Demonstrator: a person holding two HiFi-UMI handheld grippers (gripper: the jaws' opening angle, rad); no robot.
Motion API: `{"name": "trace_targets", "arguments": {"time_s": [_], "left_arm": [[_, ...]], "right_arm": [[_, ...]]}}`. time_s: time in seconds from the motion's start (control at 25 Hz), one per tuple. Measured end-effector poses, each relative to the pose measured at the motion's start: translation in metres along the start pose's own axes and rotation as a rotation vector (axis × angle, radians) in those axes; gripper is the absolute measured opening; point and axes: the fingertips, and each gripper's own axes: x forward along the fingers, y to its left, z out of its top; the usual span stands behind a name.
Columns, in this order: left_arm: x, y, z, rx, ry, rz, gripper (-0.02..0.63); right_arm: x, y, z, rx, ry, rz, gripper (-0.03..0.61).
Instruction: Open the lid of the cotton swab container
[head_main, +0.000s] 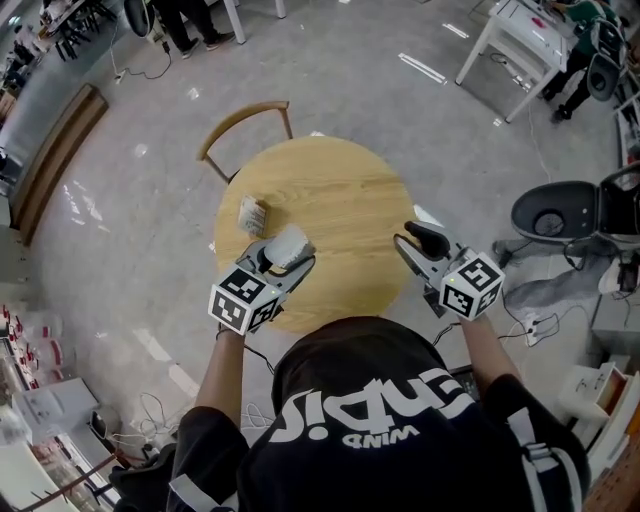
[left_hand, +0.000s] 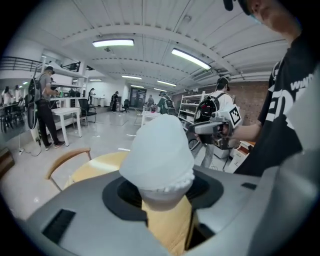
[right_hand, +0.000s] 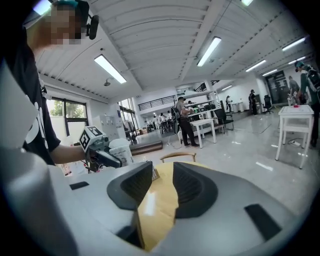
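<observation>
The cotton swab container (head_main: 290, 243) is a whitish, translucent tub held just above the near left part of the round wooden table (head_main: 345, 185). My left gripper (head_main: 284, 262) is shut on it. In the left gripper view the container (left_hand: 157, 152) fills the gap between the jaws, its ribbed rim against the pads. My right gripper (head_main: 417, 242) hangs over the table's near right edge, a hand's breadth from the container. Its jaws stand apart with only the tabletop showing between them (right_hand: 162, 182). From the right gripper view the container (right_hand: 121, 149) shows at the left.
A small pale packet (head_main: 252, 215) lies on the table behind the left gripper. A wooden chair (head_main: 245, 122) stands at the table's far side. A black office chair (head_main: 555, 212) and cables are on the floor to the right. People stand at white tables further off.
</observation>
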Motion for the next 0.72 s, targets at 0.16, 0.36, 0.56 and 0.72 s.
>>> {"name": "trace_targets", "arguments": {"time_s": [0.16,0.36,0.56,0.72], "left_arm": [[-0.004,0.004,-0.003,-0.051,-0.037,0.056,0.21],[-0.012,0.009,-0.008,-0.115,-0.077,0.113,0.21],[-0.016,0.012,-0.015,-0.162,-0.095,0.168,0.21],[-0.021,0.017,-0.016,-0.171,-0.106,0.212,0.21]], "right_arm": [[-0.006,-0.006,-0.008,0.03,-0.009,-0.061,0.086],[-0.013,-0.019,-0.012,0.059,-0.026,-0.148,0.031],[-0.016,-0.026,-0.018,0.087,-0.028,-0.202,0.012],[-0.013,-0.025,-0.026,0.094,-0.018,-0.226,0.009]]}}
